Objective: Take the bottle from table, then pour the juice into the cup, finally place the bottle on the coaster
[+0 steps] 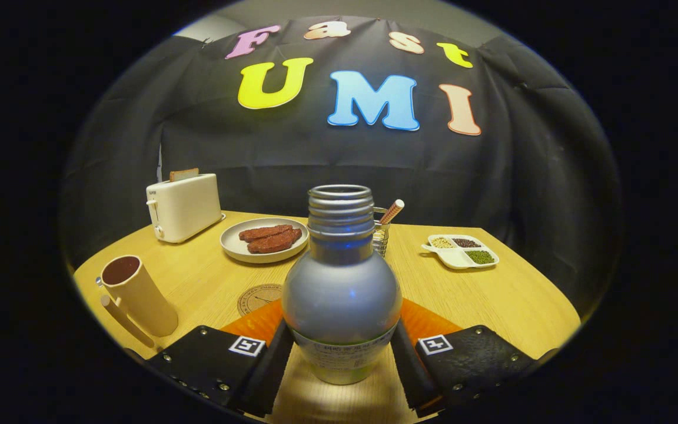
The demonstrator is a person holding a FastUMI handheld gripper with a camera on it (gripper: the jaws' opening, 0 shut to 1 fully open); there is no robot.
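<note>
Two fingers [239, 365] of the gripper [342, 359] press on either side of a silver bottle [342, 294], holding it upright between them above the wooden table [492, 294]. Its mouth is open, with no cap on the threaded neck. Just behind the bottle, partly hidden by it, a round coaster [258, 297] lies flat on the table. To the left of the fingers stands a tan cup [139, 294] with a dark inside, leaning in this curved view. Farther back sits a plate [263, 240] with brown slices, and a wire holder [381, 235] with a striped straw peeks out behind the bottle's neck. A white toaster [183, 206] stands far left, and a divided dish [461, 251] of beans far right.
</note>
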